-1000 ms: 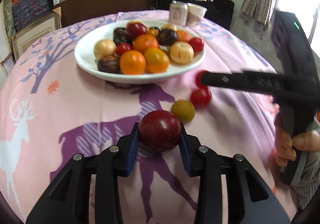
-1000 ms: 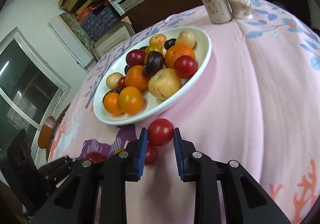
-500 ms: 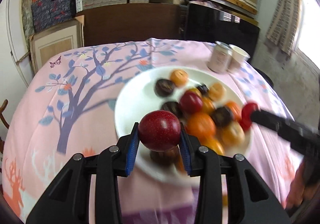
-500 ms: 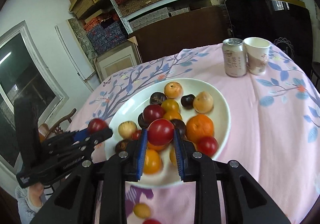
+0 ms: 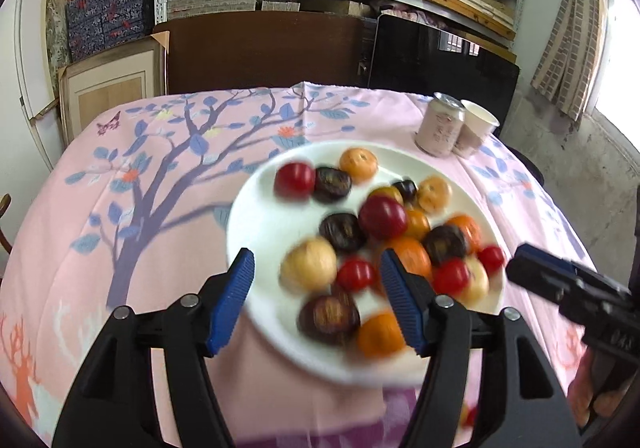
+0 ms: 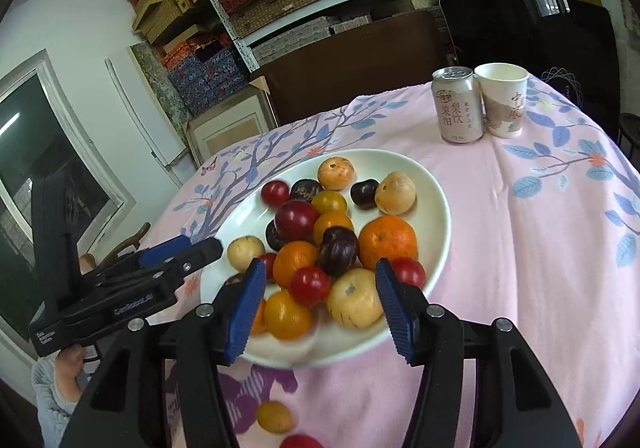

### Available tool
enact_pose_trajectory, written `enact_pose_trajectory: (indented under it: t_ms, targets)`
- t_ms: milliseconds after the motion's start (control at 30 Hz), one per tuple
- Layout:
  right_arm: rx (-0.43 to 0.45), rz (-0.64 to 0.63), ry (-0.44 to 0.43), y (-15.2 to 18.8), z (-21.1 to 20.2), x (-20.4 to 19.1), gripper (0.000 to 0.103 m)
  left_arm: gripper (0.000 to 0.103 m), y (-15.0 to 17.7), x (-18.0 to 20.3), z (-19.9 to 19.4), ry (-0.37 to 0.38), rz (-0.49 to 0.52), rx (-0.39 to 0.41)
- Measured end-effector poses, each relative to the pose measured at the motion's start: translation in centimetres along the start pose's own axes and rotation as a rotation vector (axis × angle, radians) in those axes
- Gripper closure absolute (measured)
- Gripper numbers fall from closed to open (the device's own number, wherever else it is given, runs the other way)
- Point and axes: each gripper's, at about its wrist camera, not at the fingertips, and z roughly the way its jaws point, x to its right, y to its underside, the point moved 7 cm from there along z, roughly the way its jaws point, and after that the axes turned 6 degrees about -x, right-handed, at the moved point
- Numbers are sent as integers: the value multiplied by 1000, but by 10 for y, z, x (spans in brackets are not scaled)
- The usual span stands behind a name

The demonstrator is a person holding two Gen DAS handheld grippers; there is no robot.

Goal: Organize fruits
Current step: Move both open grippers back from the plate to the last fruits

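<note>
Pink tree-print tablecloth (image 6: 520,248) w/ stacked boxes on shelves behind. Left gripper (image 5: 316,300) hangs over the white plate's (image 6: 436,208) near-left rim, jaws just spread apart, nothing between the pads. Plate sits mid-table, piled w/ fruits: oranges, dark plums, red & pale ones. Right gripper (image 6: 320,300) over the plate's near edge, jaws also just opened, empty. Yellow fruit (image 6: 274,416) & a red one (image 6: 302,441) lie on the cloth below the plate. Can (image 6: 456,104) & paper cup (image 6: 502,100) touching, far right.
</note>
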Motion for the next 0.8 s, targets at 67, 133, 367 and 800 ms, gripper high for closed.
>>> enact_pose_trajectory:
  t_ms: [67,133,367,800]
  targets:
    - [-1,3,-7,12,-7,0,42,37,20,4,-9,3,8,-11]
    - [-17,1,-11,30,-14,1,41,37,39,12,-17,-1,33,-20]
    - [-92,-115,1,89,-31,-17,38,33,93,44,-34,-20,121,-35]
    - [-213,-254,101,119,-1,-33,56,28,113,40,-31,-20,97,-68]
